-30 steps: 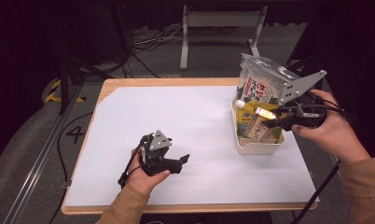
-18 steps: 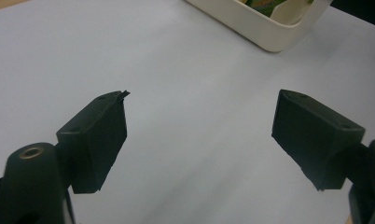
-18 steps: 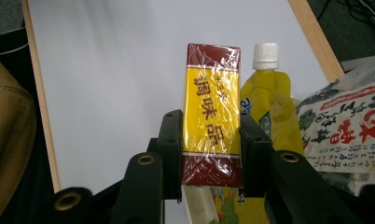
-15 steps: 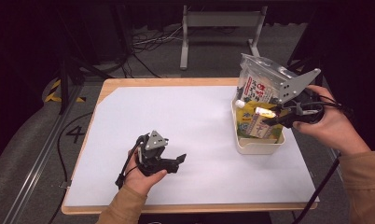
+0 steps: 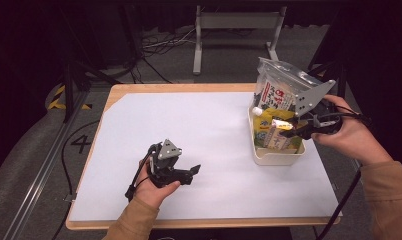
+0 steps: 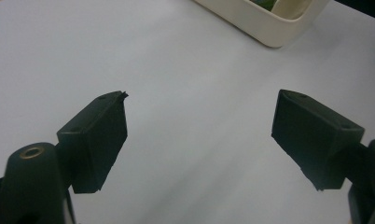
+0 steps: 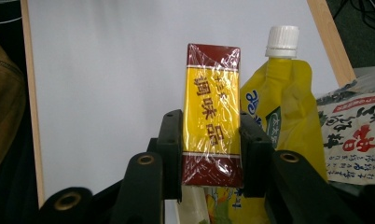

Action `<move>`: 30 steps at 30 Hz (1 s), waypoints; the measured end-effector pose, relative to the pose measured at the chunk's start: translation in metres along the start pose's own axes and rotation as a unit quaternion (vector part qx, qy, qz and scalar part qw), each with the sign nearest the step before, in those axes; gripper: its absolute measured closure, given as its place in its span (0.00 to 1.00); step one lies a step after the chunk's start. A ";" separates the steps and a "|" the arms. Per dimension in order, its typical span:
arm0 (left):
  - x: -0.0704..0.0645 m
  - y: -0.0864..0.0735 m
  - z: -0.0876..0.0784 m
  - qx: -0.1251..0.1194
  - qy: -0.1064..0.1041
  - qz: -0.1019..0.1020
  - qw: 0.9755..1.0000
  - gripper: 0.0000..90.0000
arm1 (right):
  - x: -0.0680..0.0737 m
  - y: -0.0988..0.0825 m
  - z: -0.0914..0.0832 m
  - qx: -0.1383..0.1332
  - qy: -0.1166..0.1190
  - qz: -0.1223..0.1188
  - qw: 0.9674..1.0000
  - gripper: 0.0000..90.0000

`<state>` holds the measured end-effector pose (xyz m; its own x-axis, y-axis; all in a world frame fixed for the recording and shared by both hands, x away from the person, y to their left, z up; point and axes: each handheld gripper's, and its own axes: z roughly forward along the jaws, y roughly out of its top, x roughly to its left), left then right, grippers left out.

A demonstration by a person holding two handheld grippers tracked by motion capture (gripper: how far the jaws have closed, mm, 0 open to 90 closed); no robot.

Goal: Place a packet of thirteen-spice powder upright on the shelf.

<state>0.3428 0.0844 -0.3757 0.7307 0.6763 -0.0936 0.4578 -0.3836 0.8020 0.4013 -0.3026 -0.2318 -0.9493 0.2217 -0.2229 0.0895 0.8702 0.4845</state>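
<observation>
- High view: right tongs (image 5: 295,128) at 3 o'clock clamp a yellow-and-red packet (image 5: 278,131) over the cream bin (image 5: 279,156); left tongs (image 5: 191,171) rest at 7 o'clock on the white surface (image 5: 209,130).
- Left gripper view: tongs (image 6: 199,140) gape wide, nothing between; bin (image 6: 265,23) at 1 o'clock.
- Right gripper view: tongs (image 7: 211,149) pinch the packet (image 7: 211,112); yellow pouch (image 7: 279,98) at 3 o'clock.

Left tool (image 5: 193,170) agape, right tool (image 7: 211,135) clamped

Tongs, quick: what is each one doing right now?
Left tongs: open, holding nothing, over the white table.
Right tongs: closed on the yellow and red box, above the cream bin.
</observation>
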 end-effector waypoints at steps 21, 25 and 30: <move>0.003 -0.001 0.001 0.009 0.003 -0.011 1.000 0.21 | -0.006 -0.015 0.018 0.028 0.029 -0.004 0.999 0.76; 0.004 -0.002 0.000 0.010 0.003 -0.013 1.000 0.21 | -0.007 -0.015 0.021 0.030 0.036 -0.007 0.999 0.76; 0.002 -0.002 0.001 0.015 0.000 -0.010 1.000 0.21 | -0.004 -0.015 0.023 0.038 0.032 -0.012 0.999 0.76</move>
<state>0.3444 0.0860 -0.3779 0.7212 0.6839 -0.1104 0.4876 -0.3879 0.7821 0.4110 -0.3061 -0.2573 -0.9687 0.1738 -0.1770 0.0868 0.9060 0.4143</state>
